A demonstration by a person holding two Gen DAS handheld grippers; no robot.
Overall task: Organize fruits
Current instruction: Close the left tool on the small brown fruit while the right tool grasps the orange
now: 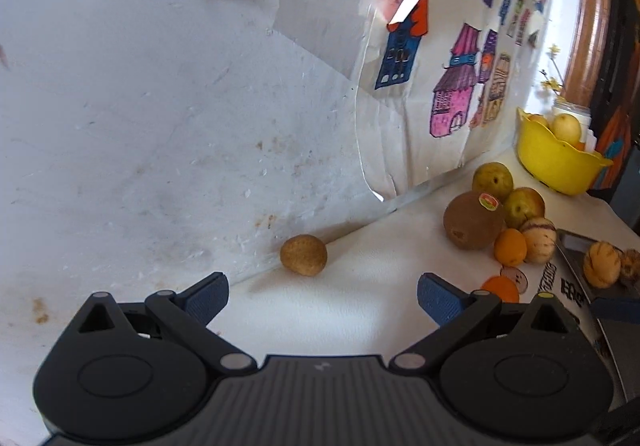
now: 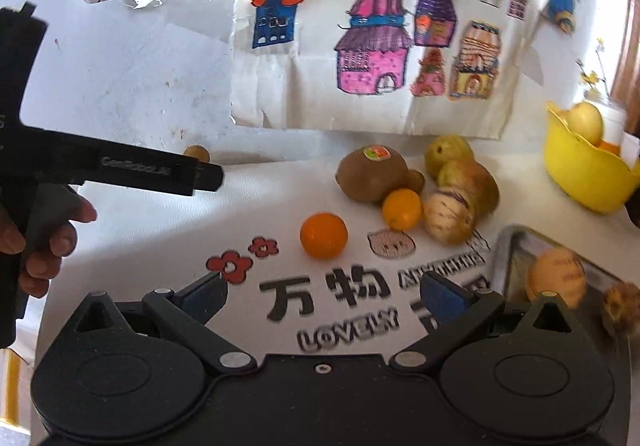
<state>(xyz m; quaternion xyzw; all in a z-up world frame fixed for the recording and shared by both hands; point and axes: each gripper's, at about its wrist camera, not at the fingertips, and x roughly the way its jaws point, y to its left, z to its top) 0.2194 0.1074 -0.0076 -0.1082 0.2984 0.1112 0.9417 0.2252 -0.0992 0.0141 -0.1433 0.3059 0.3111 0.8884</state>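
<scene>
Left tongs (image 1: 322, 300): released, blue pads spread wide and grasping nothing, aimed at a small brown fruit (image 1: 304, 254) lying alone on the counter (image 1: 360, 310), against the foot of the far white wall.

Right tongs (image 2: 322, 296): also released and empty, hovering over the printed cloth on the counter, with an orange (image 2: 323, 236) just beyond them.

Loose fruit, middle of the scene: a tight cluster – a brown kiwi with a sticker (image 2: 372, 173), two greenish-yellow fruits (image 2: 448, 153) behind it, a pale striped fruit (image 2: 450, 219) and a second, smaller orange (image 2: 402, 209) touching the kiwi. The first orange sits apart, nearer the camera.

Yellow bowl (image 2: 580, 173): far right of the counter, already holding a pale yellow fruit (image 2: 585, 121) and something orange behind it.

Metal tray (image 2: 516, 246): near right, holding a striped yellowish fruit (image 2: 556, 278) and, beside it, a rough brown one (image 2: 622, 310) – blurred, so I cannot name it.

Backdrop: children's drawings of coloured houses (image 2: 372, 57) taped to the wall.

Progress, as a judgement: sorting looks begun but far from finished. A few pieces are in the bowl and tray; about seven remain loose, the lone brown fruit likely the left tongs' next pick.
</scene>
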